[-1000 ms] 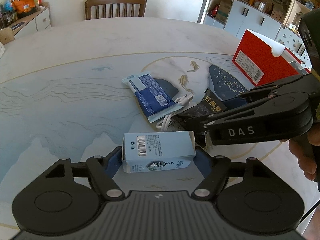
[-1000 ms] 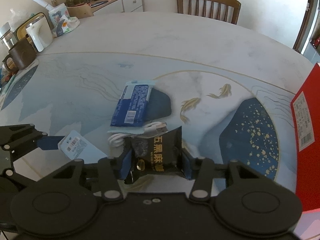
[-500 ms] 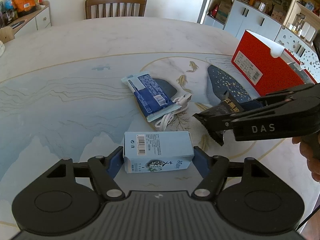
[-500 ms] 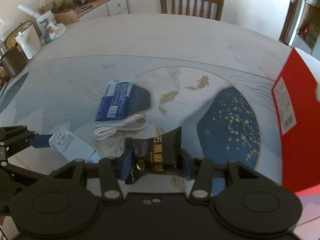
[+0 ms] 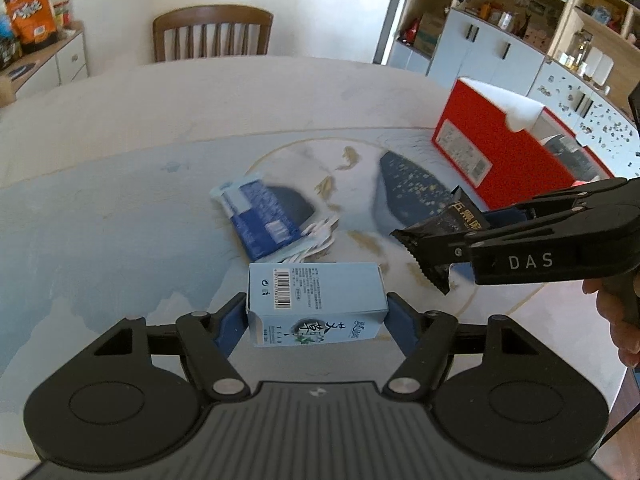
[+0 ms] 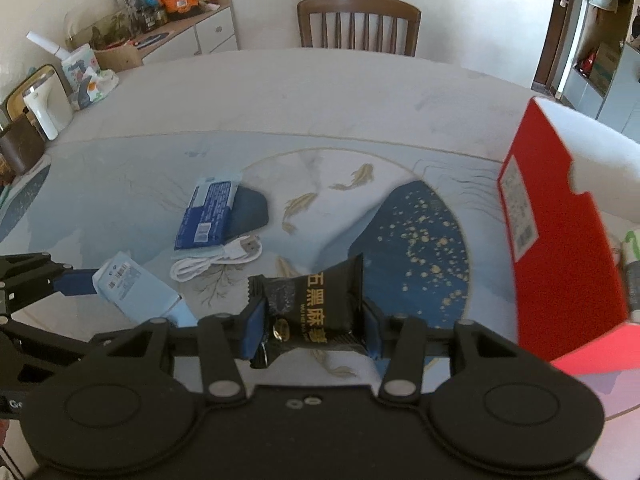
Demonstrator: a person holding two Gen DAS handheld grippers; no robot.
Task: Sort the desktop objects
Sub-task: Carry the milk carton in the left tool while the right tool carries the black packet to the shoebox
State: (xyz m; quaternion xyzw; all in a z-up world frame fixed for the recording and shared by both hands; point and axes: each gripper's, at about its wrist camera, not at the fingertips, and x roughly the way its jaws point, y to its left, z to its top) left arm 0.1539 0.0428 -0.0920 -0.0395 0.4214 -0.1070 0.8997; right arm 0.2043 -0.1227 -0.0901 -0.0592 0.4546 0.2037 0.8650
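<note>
Now, left gripper (image 5: 316, 316): my jaws clamp the pale carton (image 5: 316, 304), lower centre; light, stiff, crushable, so gripped across its flat ends.
right gripper (image 6: 310, 330): my jaws pinch the black sachet (image 6: 314, 306), lower centre; soft, slippery, taken across its middle.

Walls: plain cream-white.
Table (image 6: 320, 92): large, rounded; pale marbled top with blue mountain and gold fish artwork.
Chair (image 5: 212, 34): brown wood, slatted back, at the far table edge.
Sideboard (image 6: 192, 32): white drawers, wood top, cluttered.
Shelving unit (image 5: 520, 20): white doors, open wooden shelves.
Light: bright daylight, soft shadows.
</note>
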